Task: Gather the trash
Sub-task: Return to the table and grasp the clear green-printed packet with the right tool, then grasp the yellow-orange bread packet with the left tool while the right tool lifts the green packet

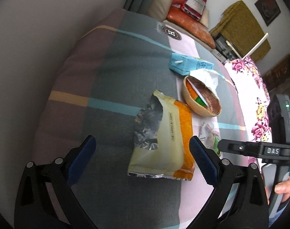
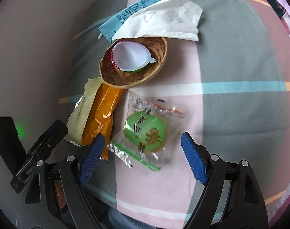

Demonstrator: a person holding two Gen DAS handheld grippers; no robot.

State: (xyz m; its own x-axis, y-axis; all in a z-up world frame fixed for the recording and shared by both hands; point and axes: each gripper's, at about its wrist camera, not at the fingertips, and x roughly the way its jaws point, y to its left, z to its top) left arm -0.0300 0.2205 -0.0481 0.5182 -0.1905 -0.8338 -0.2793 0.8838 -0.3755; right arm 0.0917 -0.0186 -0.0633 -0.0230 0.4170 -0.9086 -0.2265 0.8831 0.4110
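Observation:
A torn cream and orange snack bag [image 1: 164, 139] lies on the checked bedspread, between the open fingers of my left gripper [image 1: 143, 152]. It also shows in the right wrist view [image 2: 95, 118]. A clear wrapper with a green round label [image 2: 145, 131] lies flat between the open fingers of my right gripper [image 2: 141, 152]. A coconut shell bowl [image 2: 133, 63] holds a small plastic cup [image 2: 131, 56]. Behind it lie a blue drink carton [image 1: 189, 64] and a white tissue [image 2: 164, 21]. Both grippers are empty.
The checked bedspread [image 1: 116, 66] covers the whole surface. A floral cloth [image 1: 250, 87] hangs at its right edge. Cushions and a red box [image 1: 194, 2] sit at the far end. The right gripper body [image 1: 259, 150] shows at the right of the left wrist view.

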